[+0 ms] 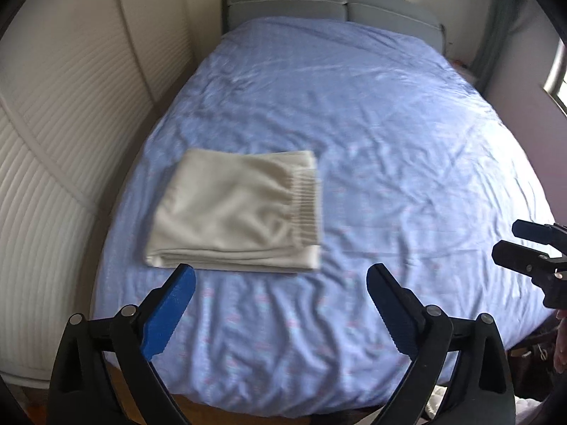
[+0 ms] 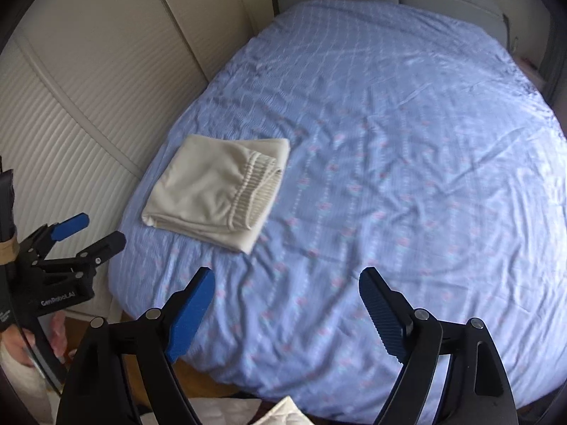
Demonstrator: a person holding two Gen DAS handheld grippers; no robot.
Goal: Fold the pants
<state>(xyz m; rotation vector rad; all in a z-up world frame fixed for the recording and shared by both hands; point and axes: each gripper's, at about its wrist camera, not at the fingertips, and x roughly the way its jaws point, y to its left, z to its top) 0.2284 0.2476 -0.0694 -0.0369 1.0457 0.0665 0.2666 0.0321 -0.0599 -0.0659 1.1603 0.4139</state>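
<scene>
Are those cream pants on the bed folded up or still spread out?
Folded. The pants lie as a compact stacked rectangle on the blue bedsheet, layered edges showing along the near side and the ribbed waistband doubled over on top.

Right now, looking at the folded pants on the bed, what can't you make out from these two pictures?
- Folded white pants: the layers underneath are hidden by the top fold in both wrist views; the left wrist view is motion-blurred.
- Bed: its near edge is cut off by the right gripper in the right wrist view.
- Left gripper: open and empty; its handle is out of frame.
- White fabric at the bottom edge, right wrist view: cropped, so unidentifiable.
</scene>
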